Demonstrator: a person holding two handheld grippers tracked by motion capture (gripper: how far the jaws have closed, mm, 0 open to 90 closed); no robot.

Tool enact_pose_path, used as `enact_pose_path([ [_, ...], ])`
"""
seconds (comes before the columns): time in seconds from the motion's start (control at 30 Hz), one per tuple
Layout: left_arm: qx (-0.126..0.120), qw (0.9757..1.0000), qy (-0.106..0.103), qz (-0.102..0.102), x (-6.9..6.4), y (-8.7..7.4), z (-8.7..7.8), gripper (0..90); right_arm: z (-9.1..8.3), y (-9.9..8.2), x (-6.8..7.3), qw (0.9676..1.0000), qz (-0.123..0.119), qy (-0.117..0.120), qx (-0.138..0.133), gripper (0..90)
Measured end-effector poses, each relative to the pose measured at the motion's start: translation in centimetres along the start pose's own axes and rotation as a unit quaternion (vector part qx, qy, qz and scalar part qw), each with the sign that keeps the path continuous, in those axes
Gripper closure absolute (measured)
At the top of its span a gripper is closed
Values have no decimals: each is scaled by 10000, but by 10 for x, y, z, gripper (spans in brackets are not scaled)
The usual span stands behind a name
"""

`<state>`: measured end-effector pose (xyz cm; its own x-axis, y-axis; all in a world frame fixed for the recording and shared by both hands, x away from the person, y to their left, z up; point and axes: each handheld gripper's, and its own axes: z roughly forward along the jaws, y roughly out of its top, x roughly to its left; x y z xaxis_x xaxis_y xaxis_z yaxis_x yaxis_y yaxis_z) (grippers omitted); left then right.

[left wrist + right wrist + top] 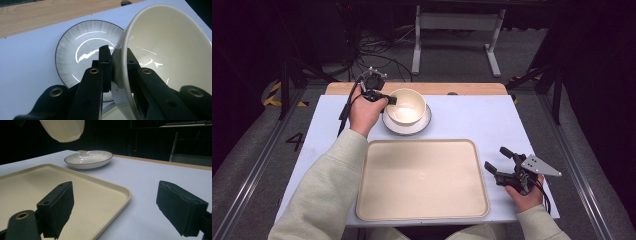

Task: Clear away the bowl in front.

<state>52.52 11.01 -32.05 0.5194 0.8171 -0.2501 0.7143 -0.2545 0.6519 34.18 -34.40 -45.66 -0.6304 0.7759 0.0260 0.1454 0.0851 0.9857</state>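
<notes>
Here the left gripper [388, 99] pinches the rim of a cream-coloured round ceramic bowl [406, 106], one black jaw inside the wall and the other outside, as the left gripper view shows up close, with the bowl [170, 47] tilted. In the right gripper view the bowl [63, 130] hangs in the air, clear of the table and apart from the shallow white ceramic plate with a dark rim and grey ribbed lines [88, 158] that lies below it. In the high view the bowl sits over that plate [422, 126], at the far side of the pale blue tabletop [472, 117], just beyond the far edge of a large beige rectangular plastic tray [422, 179] with rounded corners. The person's left hand [364, 112] and its pale green sleeve [324, 187] reach forward along the tray's left side.

The right gripper [499, 160] rests at the near right corner of the table, just beside the tray's right edge, its two black jaws spread wide with nothing between them; the right gripper view looks across the tray [100, 195] toward the plate.
</notes>
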Motion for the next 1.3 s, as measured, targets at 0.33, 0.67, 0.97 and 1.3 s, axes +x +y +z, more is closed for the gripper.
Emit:
enact_pose_path([
  [0.33, 107, 9988, -314, 353, -20, -4, -14, 819, 0, 0, 0, 10000, 1, -2, 5, 152],
  [0.67, 225, 9949, -595, 788, -45, -12, -23, 819, 0, 0, 0, 10000, 9, -5, 9, 153],
  [0.97, 368, 9910, -750, 1048, -57, -18, -28, 819, 0, 0, 0, 10000, 12, 0, 17, 152],
  [1.3, 613, 9855, -880, 1318, -70, -32, -26, 818, 0, 0, 0, 10000, 2, 0, 24, 152],
])
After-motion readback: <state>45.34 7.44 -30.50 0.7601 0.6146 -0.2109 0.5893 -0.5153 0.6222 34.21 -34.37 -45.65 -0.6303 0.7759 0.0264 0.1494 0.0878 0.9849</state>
